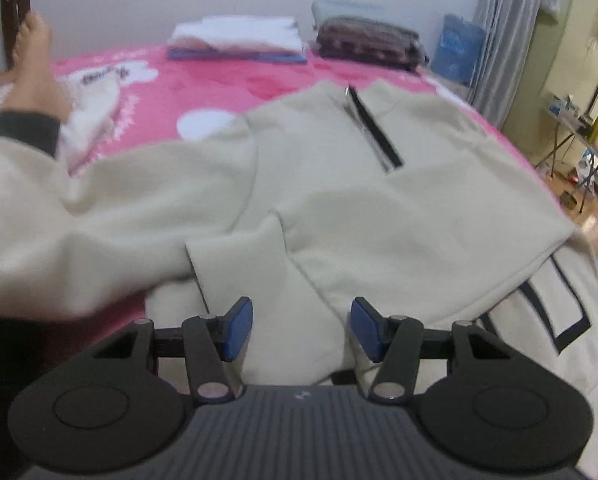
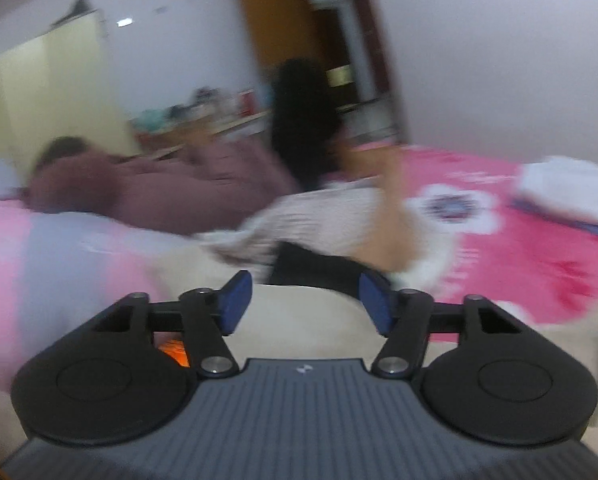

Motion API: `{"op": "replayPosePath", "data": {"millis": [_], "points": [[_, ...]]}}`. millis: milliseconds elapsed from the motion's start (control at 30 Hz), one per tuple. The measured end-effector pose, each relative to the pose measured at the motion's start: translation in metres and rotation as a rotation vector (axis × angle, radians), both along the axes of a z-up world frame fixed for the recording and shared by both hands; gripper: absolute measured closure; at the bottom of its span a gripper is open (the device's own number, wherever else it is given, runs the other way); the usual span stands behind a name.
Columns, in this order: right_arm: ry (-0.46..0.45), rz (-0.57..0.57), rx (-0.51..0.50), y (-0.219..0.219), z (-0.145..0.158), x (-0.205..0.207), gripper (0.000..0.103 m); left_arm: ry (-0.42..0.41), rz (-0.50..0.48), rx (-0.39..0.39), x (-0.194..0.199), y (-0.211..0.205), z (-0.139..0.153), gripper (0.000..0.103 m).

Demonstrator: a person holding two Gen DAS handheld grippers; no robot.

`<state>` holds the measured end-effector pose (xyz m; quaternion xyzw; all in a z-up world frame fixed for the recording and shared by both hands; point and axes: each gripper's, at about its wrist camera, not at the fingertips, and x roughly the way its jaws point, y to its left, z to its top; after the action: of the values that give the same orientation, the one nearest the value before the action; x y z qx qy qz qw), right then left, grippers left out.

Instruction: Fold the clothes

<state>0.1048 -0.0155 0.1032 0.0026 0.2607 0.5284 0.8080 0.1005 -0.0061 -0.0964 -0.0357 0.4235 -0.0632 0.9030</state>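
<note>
my left gripper (image 1: 301, 330) hangs released over the cream sweater (image 1: 379, 216), cuff between its jaws; right gripper (image 2: 305, 304) released, sweater below.

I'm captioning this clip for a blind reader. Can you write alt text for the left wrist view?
A cream zip-neck sweatshirt lies spread on a pink bedspread, one sleeve folded across it. The left gripper hangs open over its near edge, holding nothing. Folded stacks sit at the far side by the wall.
</note>
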Motion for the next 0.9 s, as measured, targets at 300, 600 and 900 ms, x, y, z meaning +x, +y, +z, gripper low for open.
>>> {"op": "replayPosePath", "data": {"millis": [300,600,900], "points": [[-0.330,0.277,-0.179,0.148,-0.022,-0.087,0.038,0.004,0.006,-0.071,-0.004,0.013,-0.009,0.047],[-0.500,0.285,-0.296,0.204,-0.054,-0.101,0.057,0.001,0.008,-0.071,-0.004,0.011,-0.010,0.046],[-0.264,0.044,-0.071,0.151,-0.016,-0.045,0.095,-0.017,0.004,-0.043,-0.007,0.007,-0.011,0.046]]}}
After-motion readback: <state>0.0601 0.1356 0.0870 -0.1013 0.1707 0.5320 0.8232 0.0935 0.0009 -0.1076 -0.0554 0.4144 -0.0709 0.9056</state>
